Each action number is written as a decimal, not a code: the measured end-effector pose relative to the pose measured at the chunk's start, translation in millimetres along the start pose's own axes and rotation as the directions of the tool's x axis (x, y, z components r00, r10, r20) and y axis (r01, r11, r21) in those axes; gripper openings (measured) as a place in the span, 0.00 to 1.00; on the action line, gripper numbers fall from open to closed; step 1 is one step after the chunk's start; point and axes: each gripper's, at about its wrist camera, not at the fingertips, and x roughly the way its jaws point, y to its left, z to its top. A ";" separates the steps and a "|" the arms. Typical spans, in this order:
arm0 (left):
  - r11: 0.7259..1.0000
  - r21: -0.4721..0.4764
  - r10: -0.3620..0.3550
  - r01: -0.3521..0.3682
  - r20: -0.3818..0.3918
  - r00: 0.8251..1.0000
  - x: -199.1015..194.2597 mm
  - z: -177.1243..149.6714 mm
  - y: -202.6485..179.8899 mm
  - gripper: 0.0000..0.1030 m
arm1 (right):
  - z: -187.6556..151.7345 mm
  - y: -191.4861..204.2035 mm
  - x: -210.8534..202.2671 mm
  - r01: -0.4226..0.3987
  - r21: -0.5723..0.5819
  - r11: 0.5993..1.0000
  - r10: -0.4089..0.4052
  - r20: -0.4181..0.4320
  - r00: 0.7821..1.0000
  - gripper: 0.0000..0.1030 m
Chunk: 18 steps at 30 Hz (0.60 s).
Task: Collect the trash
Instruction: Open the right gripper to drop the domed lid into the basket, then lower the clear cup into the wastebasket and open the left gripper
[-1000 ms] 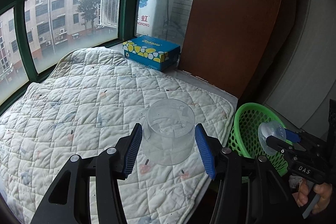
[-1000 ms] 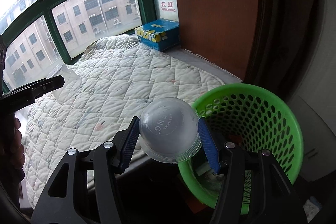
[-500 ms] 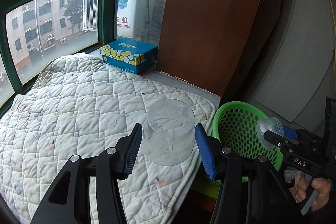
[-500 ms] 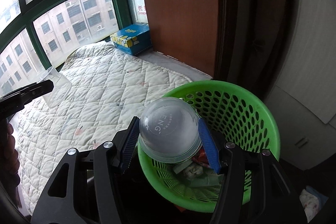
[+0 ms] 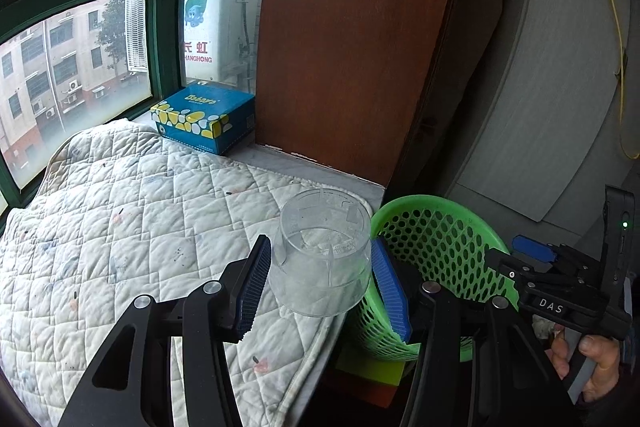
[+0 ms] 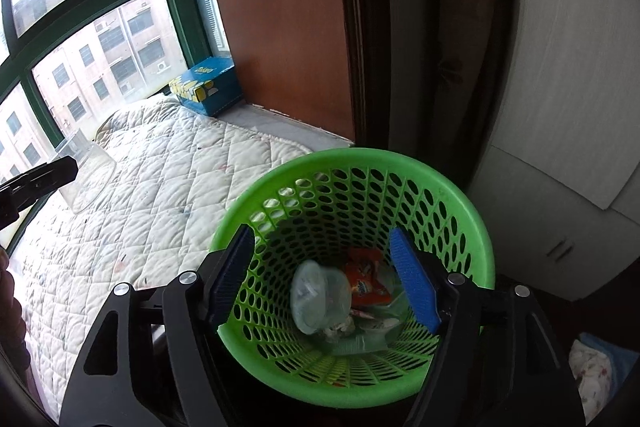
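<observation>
My left gripper (image 5: 320, 283) is shut on a clear plastic cup (image 5: 322, 251), held above the quilt's edge just left of the green mesh basket (image 5: 436, 227). My right gripper (image 6: 326, 279) is open and empty, hovering over the green basket (image 6: 460, 195). A clear domed lid (image 6: 318, 297) lies inside the basket on an orange wrapper (image 6: 366, 281) and other scraps. The right gripper shows in the left wrist view (image 5: 536, 259) over the basket's far side. The left gripper's cup shows in the right wrist view (image 6: 86, 179).
A white quilted pad (image 5: 120, 219) covers the window ledge. A blue and yellow tissue box (image 5: 204, 119) stands at its far end by a brown wooden panel (image 5: 360, 47). A grey cabinet (image 6: 560, 107) stands right of the basket.
My right gripper moved over the basket, opened and let go of the domed lid, which now lies inside. My left gripper carried the cup rightward toward the basket.
</observation>
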 end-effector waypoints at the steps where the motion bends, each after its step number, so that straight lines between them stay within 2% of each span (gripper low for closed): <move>1: 1.000 0.004 -0.005 0.005 -0.002 1.000 2.4 1.1 -2.2 0.49 | -0.9 -2.3 -1.0 0.002 0.004 1.000 -0.002 0.001 1.000 0.69; 12: 0.998 0.041 -0.055 0.056 -0.027 0.998 23.5 9.6 -35.1 0.49 | -10.5 -23.6 -16.0 0.028 0.030 0.999 -0.029 0.012 1.000 0.79; 18: 0.995 0.048 -0.082 0.084 -0.046 0.996 37.3 11.3 -53.8 0.49 | -17.5 -36.4 -24.9 0.045 0.047 0.998 -0.046 0.019 0.999 0.80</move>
